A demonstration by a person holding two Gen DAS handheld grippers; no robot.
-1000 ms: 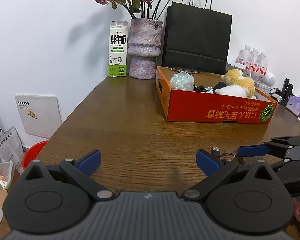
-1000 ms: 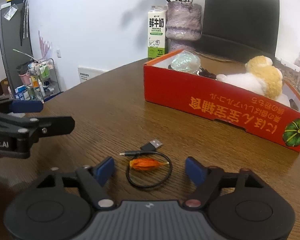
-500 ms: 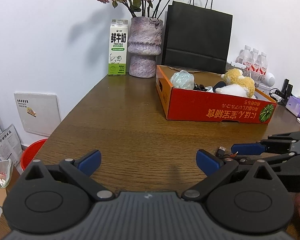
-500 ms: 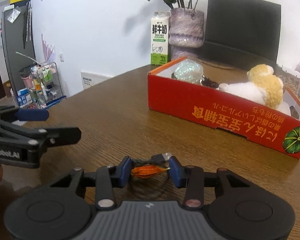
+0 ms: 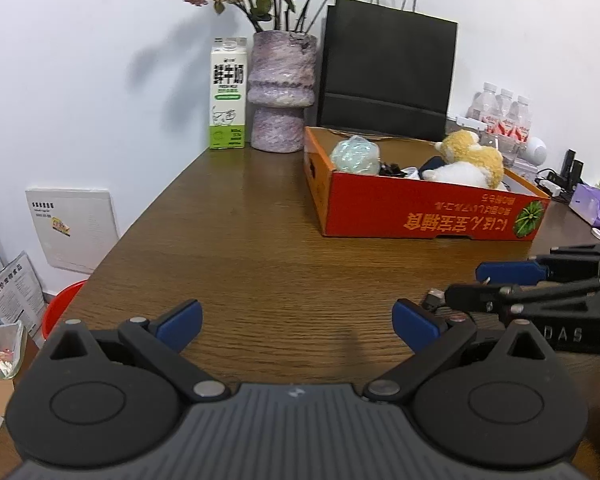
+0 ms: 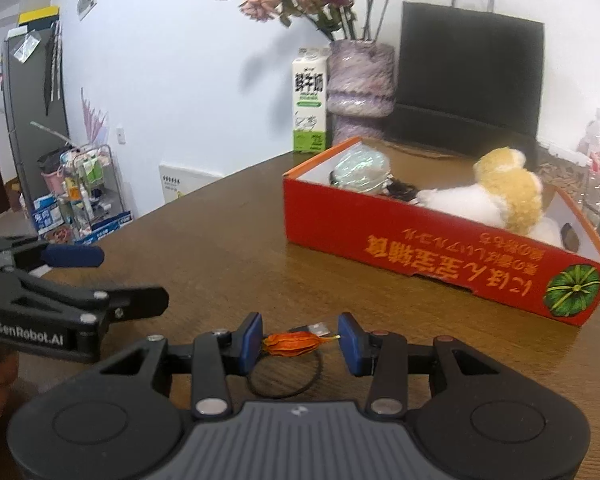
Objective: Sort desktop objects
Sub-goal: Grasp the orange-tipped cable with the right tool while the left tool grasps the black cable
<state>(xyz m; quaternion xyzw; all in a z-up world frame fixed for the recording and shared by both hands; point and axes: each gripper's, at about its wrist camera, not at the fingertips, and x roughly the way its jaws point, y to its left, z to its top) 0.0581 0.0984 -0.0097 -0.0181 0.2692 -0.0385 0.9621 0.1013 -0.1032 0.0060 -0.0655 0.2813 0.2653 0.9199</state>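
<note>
we see right gripper [image 6: 299,338] with blue pads clamped on orange dried pod [image 6: 296,349], black cable loop [image 6: 286,376] hanging under it above brown table [image 6: 228,248]. left gripper [image 5: 296,322] hovers low over table, fingers wide apart, nothing between them. red box [image 6: 440,256] sits beyond, holding plush toy [image 6: 504,196] and pale crinkly ball [image 6: 362,168]. milk carton [image 5: 228,94] and vase [image 5: 282,92] stand by wall.

Cable: black loop [image 6: 288,376] with USB plug, orange tie across it, lying just above the wooden table.
Box: red carton [image 6: 440,252] nearby, holding a plush toy [image 6: 504,196].
</note>
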